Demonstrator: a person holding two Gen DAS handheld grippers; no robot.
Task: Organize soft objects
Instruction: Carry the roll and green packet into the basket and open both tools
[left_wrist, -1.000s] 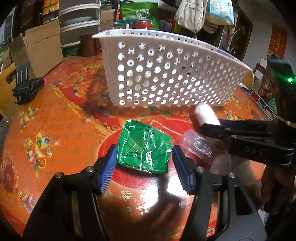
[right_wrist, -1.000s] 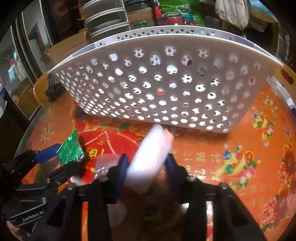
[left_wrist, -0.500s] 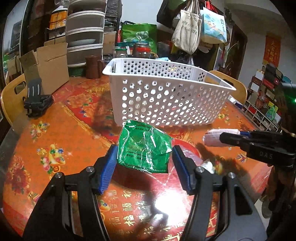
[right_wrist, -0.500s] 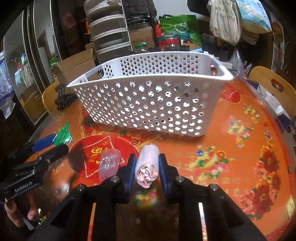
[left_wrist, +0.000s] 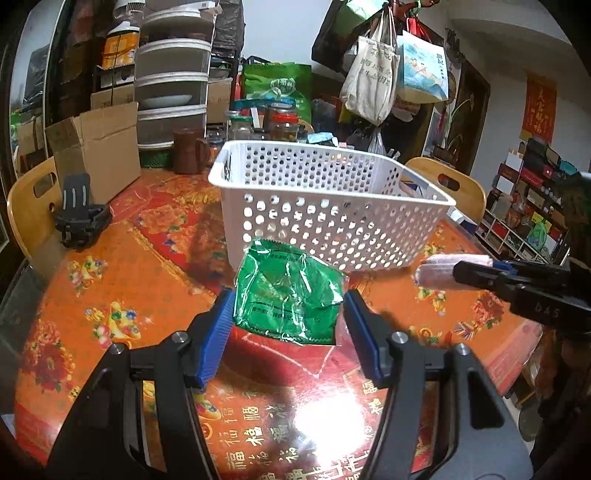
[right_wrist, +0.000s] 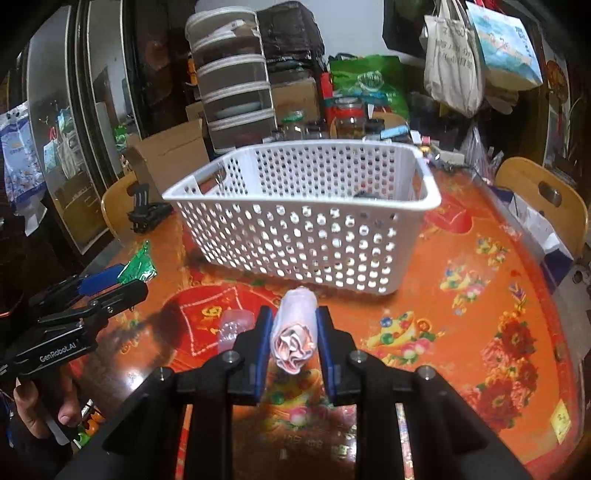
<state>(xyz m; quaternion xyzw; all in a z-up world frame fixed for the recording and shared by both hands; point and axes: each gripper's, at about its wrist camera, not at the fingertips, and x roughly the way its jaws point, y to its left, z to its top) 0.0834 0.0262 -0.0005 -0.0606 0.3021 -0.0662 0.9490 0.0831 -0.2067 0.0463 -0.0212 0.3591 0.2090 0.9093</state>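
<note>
In the left wrist view, the left tool (left_wrist: 288, 325) pinches the green packet (left_wrist: 290, 295) above the tabletop (left_wrist: 122, 266), short of the white basket (left_wrist: 325, 206); it should probably clear the near rim before letting go. In the right wrist view, the right tool (right_wrist: 291, 338) clamps the rolled cloth (right_wrist: 295, 332), also before the basket; best lift both over and release low inside.

Crinkled green foil packet (left_wrist: 288, 295), pinched between 2 blue pads, held above the table in front of a white perforated basket (left_wrist: 325, 210). Rolled pink-and-white cloth (right_wrist: 295, 332), gripped lengthwise, pointing toward the basket. Clear plastic bag (right_wrist: 233, 326) lying flat on the table, just beside the roll.
</note>
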